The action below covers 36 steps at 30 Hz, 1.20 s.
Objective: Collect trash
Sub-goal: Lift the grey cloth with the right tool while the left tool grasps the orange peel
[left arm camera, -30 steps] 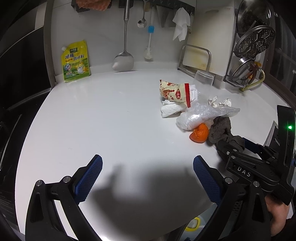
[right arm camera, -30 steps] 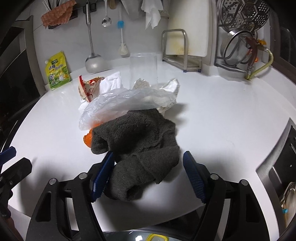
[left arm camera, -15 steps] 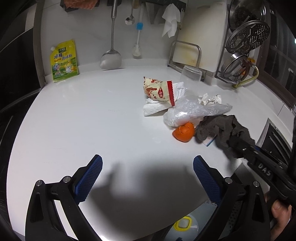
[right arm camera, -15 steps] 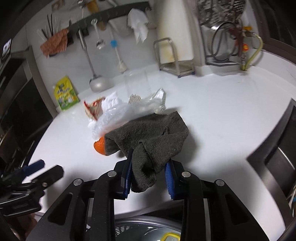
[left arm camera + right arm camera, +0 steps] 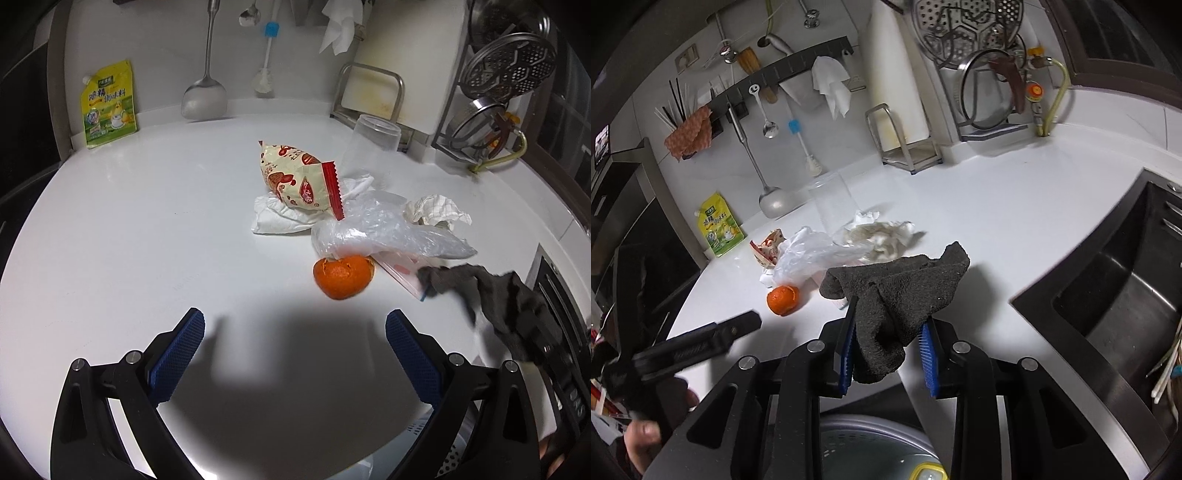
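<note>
My right gripper (image 5: 888, 321) is shut on a dark grey cloth (image 5: 897, 288), which hangs bunched between its blue pads just above the counter, to the right of the trash. The trash pile is an orange peel (image 5: 343, 275), a red-and-cream snack wrapper (image 5: 299, 181), a clear plastic bag (image 5: 384, 232), crumpled paper (image 5: 436, 210), a white napkin (image 5: 280, 218) and a flat packet (image 5: 400, 275) under the bag. My left gripper (image 5: 295, 325) stands open over bare counter, nearer than the peel, with nothing between its fingers. The cloth (image 5: 509, 310) shows at the right in the left wrist view.
A clear plastic cup (image 5: 373, 147) stands upside down behind the pile. A yellow pouch (image 5: 107, 107) and hanging utensils line the back wall, with a metal rack (image 5: 369, 96) beside them. A dark sink (image 5: 1126, 295) lies to the right. A round container (image 5: 871, 443) sits below the counter's front edge.
My right gripper has shut on the grey cloth and pulled it off the pile to the right, uncovering the peel and packet. My left gripper has moved closer to the pile.
</note>
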Motion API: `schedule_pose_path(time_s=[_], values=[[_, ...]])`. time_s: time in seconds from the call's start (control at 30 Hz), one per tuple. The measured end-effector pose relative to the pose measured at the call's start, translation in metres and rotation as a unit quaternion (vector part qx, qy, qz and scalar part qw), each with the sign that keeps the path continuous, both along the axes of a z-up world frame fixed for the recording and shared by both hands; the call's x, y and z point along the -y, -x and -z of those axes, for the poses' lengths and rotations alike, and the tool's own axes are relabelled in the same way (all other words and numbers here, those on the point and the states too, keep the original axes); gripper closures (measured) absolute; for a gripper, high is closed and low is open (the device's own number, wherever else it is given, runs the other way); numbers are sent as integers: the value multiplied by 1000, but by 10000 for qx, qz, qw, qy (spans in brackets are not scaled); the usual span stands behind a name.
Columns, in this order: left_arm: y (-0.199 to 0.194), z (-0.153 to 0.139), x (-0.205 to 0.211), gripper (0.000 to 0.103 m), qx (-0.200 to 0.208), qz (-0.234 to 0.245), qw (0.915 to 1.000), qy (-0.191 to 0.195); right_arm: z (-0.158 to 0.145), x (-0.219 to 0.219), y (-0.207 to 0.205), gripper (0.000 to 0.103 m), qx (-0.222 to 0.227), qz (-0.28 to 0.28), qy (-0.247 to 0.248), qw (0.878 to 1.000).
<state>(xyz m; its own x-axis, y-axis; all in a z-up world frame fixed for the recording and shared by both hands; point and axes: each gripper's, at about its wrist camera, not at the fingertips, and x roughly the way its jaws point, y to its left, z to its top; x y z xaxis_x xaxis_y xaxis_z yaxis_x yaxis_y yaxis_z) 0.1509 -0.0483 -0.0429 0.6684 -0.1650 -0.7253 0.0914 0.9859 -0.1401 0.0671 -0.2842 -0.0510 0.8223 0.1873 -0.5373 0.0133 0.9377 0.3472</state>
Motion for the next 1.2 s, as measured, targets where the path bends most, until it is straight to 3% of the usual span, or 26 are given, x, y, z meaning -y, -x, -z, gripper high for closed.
schedule_pose_path(time_s=[0.5, 0.77, 0.83, 1.03, 1.2], values=[[-32, 8, 27, 8, -190, -82, 9992, -329, -1, 5, 8, 74, 123, -98, -94, 9998], [-34, 11, 33, 49, -201, 91, 9991, -362, 0, 1, 8, 74, 112, -127, 4, 9999], [-32, 10, 34, 68, -184, 179, 9991, -338, 0, 0, 8, 74, 111, -131, 24, 9998], [-19, 8, 24, 77, -157, 285, 9990, -312, -2, 1, 14, 74, 138, -72, 110, 9998], [0, 4, 14, 78, -97, 334, 9988, -358, -7, 1, 25, 74, 172, 71, 223, 9996]])
